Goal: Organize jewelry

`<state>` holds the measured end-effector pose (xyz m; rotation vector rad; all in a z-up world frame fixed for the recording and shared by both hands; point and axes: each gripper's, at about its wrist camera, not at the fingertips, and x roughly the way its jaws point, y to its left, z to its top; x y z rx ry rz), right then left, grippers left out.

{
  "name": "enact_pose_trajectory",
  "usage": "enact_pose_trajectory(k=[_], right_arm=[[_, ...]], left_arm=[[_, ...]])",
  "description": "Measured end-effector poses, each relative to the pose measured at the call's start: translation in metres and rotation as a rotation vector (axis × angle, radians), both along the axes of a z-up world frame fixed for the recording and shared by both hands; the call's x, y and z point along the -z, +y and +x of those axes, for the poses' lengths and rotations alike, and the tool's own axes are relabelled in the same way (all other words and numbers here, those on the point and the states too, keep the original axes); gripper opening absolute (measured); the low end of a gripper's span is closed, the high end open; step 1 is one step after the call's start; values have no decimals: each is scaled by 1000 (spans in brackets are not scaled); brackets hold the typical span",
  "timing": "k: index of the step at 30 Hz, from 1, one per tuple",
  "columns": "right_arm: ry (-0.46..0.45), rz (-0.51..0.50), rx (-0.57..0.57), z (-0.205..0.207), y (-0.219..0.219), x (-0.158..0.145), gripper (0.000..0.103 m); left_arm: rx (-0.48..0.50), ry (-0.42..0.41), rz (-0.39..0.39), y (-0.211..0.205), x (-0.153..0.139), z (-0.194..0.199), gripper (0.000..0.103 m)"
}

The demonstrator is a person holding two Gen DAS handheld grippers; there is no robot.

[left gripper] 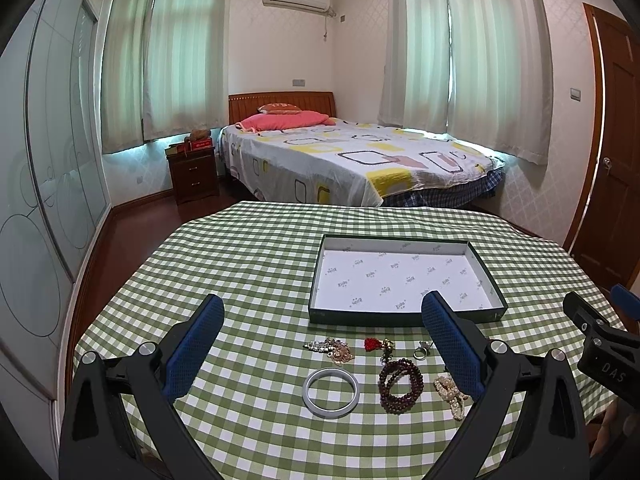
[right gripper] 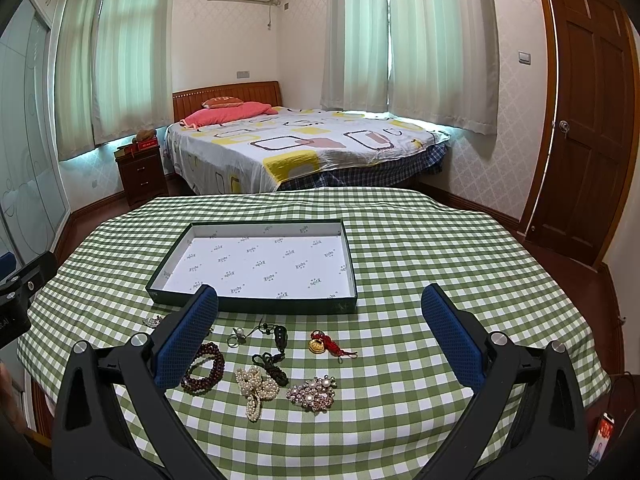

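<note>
One shallow box tray (right gripper: 256, 264) is seen on the checked counter (right gripper: 420, 240), its white liner printed with a repeated logo too small to read. Before its near wall lie one white bangle (left gripper: 330, 392), one dark red bead bracelet (left gripper: 400, 385), one pearl cluster (right gripper: 255, 389), one rhinestone brooch (right gripper: 313, 394), one gold lock charm (right gripper: 318, 345) and one black cord pendant (right gripper: 276, 360). The left hand-held gripper (left gripper: 323, 340) and right hand-held gripper (right gripper: 320, 328) are held spread wide above the jewelry, nothing pinched. "DAS" is read on the right unit.
</note>
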<state>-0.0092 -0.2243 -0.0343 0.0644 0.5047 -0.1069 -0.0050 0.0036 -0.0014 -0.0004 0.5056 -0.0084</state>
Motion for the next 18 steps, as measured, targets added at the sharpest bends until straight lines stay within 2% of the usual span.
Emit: enact_pose_trajectory(k=[18], right_arm=[[1, 1, -1, 0, 0, 1, 99]], left_arm=[[0, 10, 0, 1, 2, 2, 96]])
